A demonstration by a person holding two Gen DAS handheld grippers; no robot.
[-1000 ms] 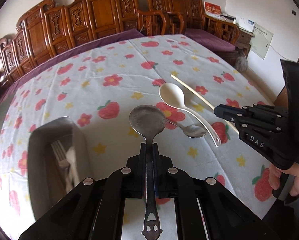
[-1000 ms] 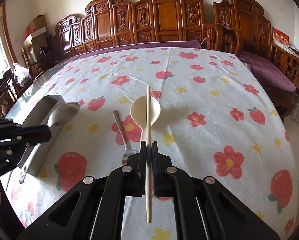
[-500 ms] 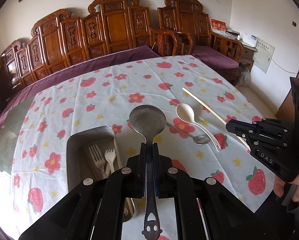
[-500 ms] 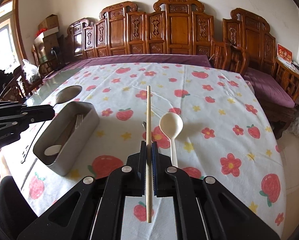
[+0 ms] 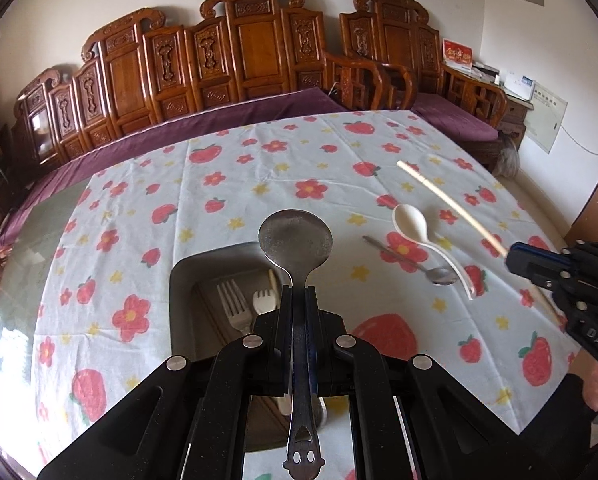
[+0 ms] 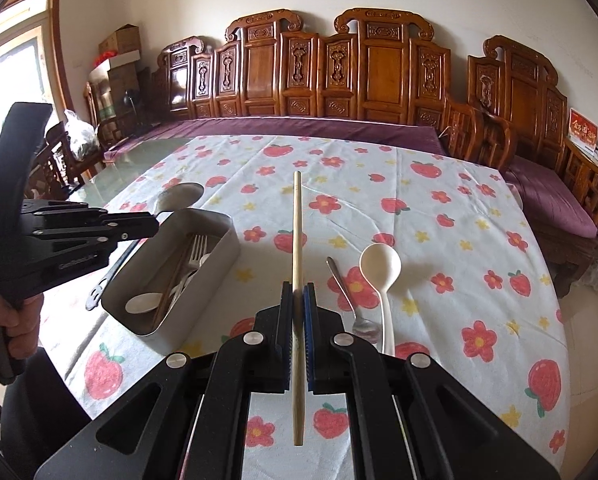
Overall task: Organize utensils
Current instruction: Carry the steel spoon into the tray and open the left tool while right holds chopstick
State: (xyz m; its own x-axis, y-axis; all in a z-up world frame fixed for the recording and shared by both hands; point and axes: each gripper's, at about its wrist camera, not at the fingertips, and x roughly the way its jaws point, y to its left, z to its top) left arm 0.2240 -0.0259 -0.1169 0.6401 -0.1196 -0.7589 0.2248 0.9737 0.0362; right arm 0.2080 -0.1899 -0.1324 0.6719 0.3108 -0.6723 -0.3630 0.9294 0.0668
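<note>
My left gripper (image 5: 298,292) is shut on the handle of a large metal spoon (image 5: 295,240) and holds it in the air over the metal utensil box (image 5: 187,280); the gripper also shows in the right wrist view (image 6: 151,226). The box (image 6: 203,276) holds forks, a white spoon and a chopstick. My right gripper (image 6: 298,294) is shut on a wooden chopstick (image 6: 297,232), held above the table right of the box; it also shows in the left wrist view (image 5: 513,256). A white plastic spoon (image 6: 381,276) and a small metal spoon (image 6: 349,296) lie on the flowered tablecloth.
The round table with its flowered cloth (image 6: 439,216) has its front edge close to me. Carved wooden chairs and benches (image 6: 339,72) stand behind the table. Boxes and bags (image 6: 115,56) are stacked by the window at the left.
Both grippers have risen and pulled back. The left gripper has carried the large spoon left, over the utensil box. The right gripper holds the chopstick higher, with the box in its view.
</note>
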